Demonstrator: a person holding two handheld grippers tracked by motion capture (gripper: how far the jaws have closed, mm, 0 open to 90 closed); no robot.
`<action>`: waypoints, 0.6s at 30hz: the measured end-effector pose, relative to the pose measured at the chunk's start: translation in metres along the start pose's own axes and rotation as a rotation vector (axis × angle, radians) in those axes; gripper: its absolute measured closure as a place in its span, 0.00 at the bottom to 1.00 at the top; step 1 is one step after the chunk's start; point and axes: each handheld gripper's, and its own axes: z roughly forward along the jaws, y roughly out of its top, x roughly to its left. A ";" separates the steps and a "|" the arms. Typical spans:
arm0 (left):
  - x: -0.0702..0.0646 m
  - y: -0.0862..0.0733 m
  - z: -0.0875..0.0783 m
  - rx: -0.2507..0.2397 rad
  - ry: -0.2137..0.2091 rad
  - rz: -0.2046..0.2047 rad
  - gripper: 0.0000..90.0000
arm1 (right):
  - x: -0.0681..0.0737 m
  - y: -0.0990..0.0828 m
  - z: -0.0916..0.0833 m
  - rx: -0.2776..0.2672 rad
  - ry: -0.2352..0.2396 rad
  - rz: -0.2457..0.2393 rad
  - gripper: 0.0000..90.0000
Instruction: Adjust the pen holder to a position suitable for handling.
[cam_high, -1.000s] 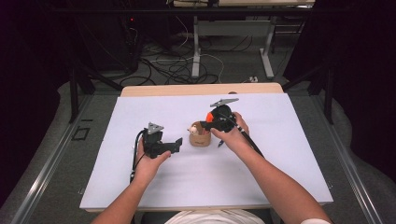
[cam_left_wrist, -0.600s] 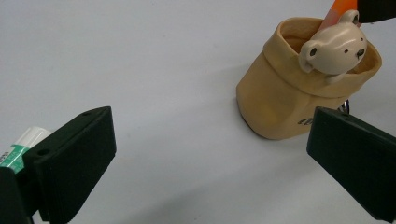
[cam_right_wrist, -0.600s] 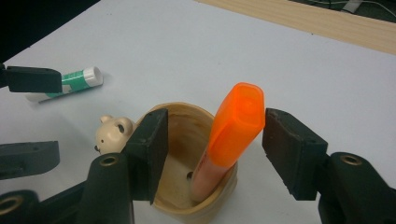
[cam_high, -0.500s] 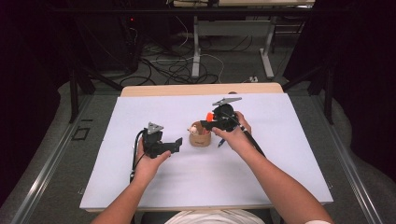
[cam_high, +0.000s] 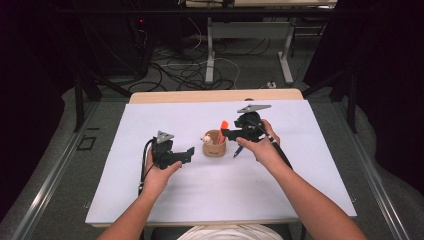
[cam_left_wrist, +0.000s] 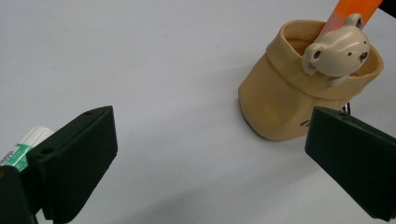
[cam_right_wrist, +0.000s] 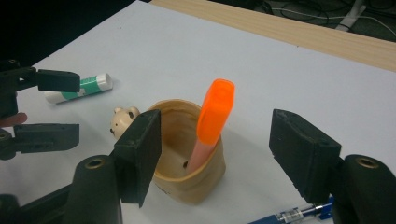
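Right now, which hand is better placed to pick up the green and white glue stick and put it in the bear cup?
Left. The left gripper is open with the glue stick lying right beside its jaw. The right gripper, open, hangs over the bear cup and the orange highlighter.

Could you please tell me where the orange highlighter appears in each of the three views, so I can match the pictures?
High view: the orange highlighter pokes up from the tan bear cup at table centre.
Left gripper view: top right corner, the highlighter rises behind the bear's head.
Right gripper view: centre, the highlighter leans in the cup between the jaws, untouched.
Shared landmark: the cup's small bear head.
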 end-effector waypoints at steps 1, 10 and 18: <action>0.000 0.000 0.000 0.003 -0.002 -0.001 0.03 | -0.002 -0.001 -0.003 -0.007 0.001 -0.008 0.37; 0.004 0.002 -0.003 -0.008 0.000 -0.021 0.04 | -0.012 -0.009 -0.027 -0.029 -0.014 0.004 0.32; 0.011 0.007 -0.010 -0.021 0.005 -0.029 0.04 | -0.020 -0.024 -0.042 -0.061 -0.031 0.002 0.21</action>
